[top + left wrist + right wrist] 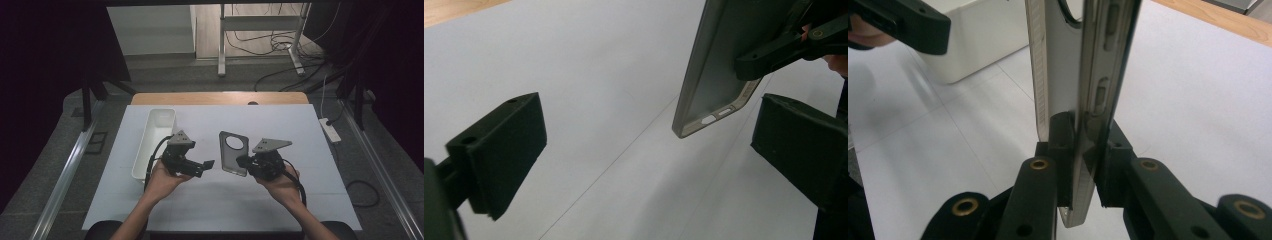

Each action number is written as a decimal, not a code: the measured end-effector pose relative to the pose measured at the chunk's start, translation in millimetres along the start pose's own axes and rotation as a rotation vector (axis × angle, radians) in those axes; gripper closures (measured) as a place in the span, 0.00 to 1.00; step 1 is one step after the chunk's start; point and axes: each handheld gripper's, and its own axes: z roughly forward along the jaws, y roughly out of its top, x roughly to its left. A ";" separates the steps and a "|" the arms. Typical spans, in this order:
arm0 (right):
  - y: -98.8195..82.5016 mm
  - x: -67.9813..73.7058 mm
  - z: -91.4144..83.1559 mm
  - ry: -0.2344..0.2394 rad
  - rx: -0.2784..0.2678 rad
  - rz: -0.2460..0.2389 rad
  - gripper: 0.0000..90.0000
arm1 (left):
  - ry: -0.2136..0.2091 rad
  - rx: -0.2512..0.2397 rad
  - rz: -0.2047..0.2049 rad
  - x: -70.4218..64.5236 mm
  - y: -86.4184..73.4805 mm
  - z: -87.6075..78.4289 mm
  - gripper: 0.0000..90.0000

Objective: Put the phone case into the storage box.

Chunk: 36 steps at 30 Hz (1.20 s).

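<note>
Right hand-held gripper (242, 161): clamped on the lower edge of the grey phone case (233, 152); case held upright above the worktop (280, 125)
Left hand-held gripper (209, 164): jaws spread wide, nothing between them; just beside the case, not touching
White bin (152, 142): left, on the worktop
</note>
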 end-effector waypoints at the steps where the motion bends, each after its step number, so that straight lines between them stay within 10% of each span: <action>1: 0.2 0.9 0.4 -0.001 -0.001 0.003 0.89 | 0.011 0.000 0.006 -1.6 0.1 0.7 0.05; 19: 3.3 20.0 8.4 0.035 -0.003 -0.004 0.89 | -0.037 -0.004 0.042 -16.1 0.2 3.8 0.92; 36: 1.3 26.0 13.9 0.081 0.005 -0.032 0.70 | 0.064 0.016 -0.034 -9.7 -0.8 7.5 0.99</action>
